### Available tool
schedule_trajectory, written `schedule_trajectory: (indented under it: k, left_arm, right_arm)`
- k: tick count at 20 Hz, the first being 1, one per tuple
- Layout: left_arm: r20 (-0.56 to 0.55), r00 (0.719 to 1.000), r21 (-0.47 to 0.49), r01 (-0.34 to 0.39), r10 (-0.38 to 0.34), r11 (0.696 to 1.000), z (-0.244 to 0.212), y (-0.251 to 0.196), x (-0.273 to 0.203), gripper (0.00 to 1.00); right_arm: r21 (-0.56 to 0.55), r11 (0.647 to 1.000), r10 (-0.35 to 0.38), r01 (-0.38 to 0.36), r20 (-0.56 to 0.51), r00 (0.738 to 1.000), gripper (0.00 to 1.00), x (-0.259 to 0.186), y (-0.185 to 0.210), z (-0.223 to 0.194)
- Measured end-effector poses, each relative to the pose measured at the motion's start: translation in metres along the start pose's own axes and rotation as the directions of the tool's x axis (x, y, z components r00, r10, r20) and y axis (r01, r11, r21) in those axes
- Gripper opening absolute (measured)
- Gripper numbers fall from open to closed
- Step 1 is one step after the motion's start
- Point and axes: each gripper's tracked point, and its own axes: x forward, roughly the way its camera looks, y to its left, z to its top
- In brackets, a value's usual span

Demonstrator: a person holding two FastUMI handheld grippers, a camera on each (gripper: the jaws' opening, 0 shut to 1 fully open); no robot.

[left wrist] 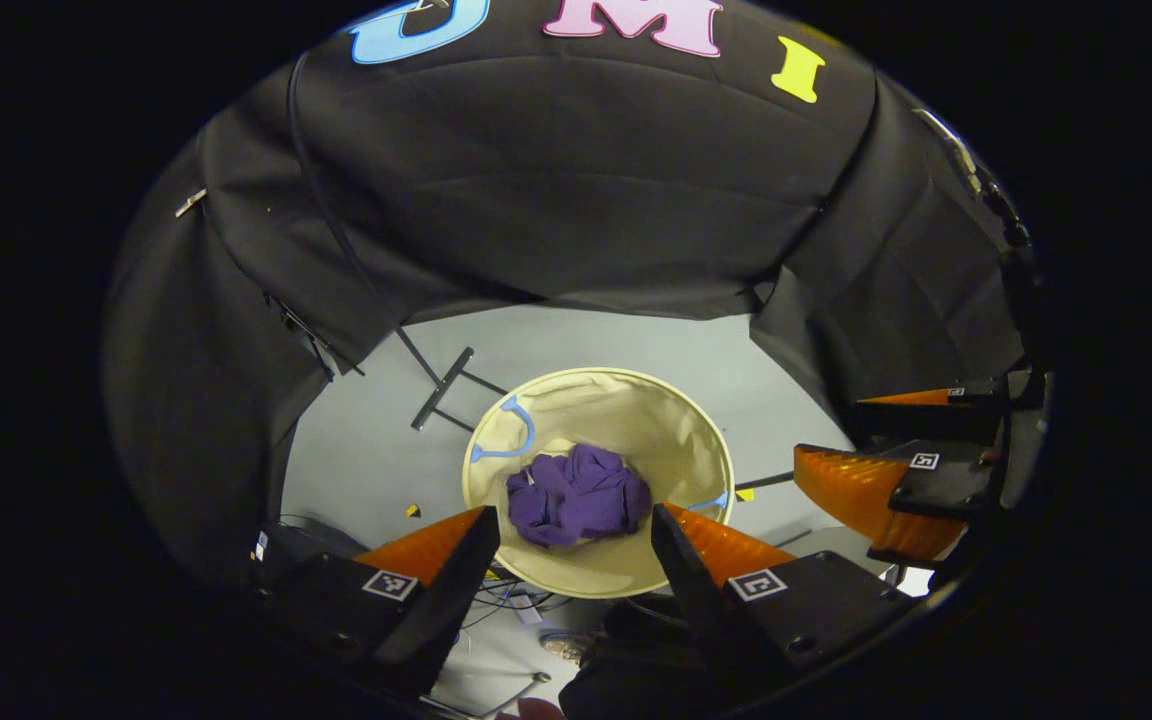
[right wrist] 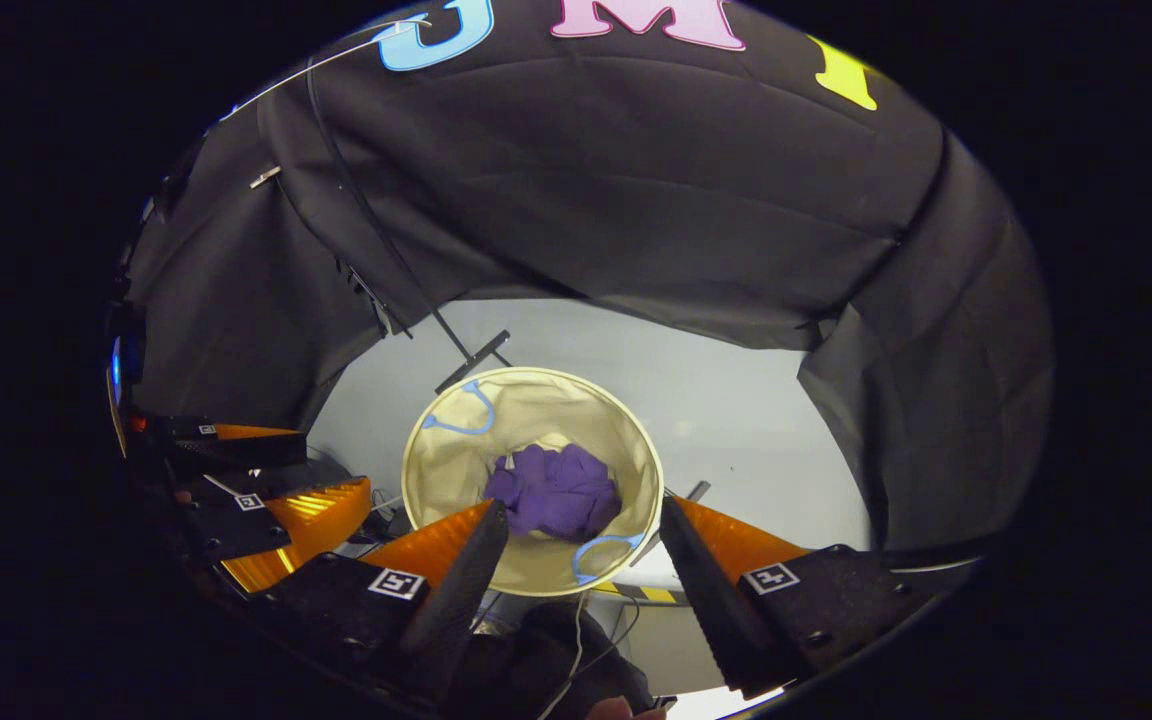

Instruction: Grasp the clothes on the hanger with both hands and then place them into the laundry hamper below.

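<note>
Purple clothes lie bunched inside the laundry hamper, straight below both tools. Left hand-held gripper hangs above the hamper, fingers spread and empty; right hand-held gripper beside it, likewise spread, equally near. Drop looks done.

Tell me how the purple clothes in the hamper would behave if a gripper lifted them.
The purple clothes lie crumpled in soft folds, so they would probably droop and sag, not hold shape. They look like light fabric, likely easy to lift. The hamper has thin cloth walls, so a snagged pull might tip or drag it.
</note>
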Motion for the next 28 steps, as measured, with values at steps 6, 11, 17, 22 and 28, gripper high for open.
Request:
schedule_trajectory:
  k: [6,11,17,22,28]
  left_arm:
    - [0.12,0.993,-0.013,0.007,-0.005,1.0,0.023,-0.001,-0.038,0.96]
    - [0.314,0.949,-0.043,0.002,0.012,0.999,0.059,0.013,-0.109,0.96]
    - [0.555,0.831,-0.016,-0.046,0.047,0.999,0.101,0.044,-0.224,0.96]
    - [0.682,0.73,-0.017,-0.03,0.034,0.999,0.108,0.069,-0.316,0.96]
    - [0.782,0.623,-0.007,-0.04,0.03,0.999,0.098,0.096,-0.405,0.96]
  right_arm:
    - [0.026,1.0,-0.011,0.007,0.194,0.981,0.99,-0.043,0.014,0.04]
    - [0.063,0.996,-0.076,0.056,0.366,0.927,0.99,-0.111,0.027,0.078]
    - [0.089,0.99,-0.143,0.113,0.535,0.833,0.99,-0.207,0.054,0.118]
    - [0.142,0.98,-0.197,0.137,0.651,0.733,0.99,-0.289,0.085,0.14]
    - [0.17,0.972,-0.237,0.165,0.729,0.642,0.99,-0.366,0.117,0.131]
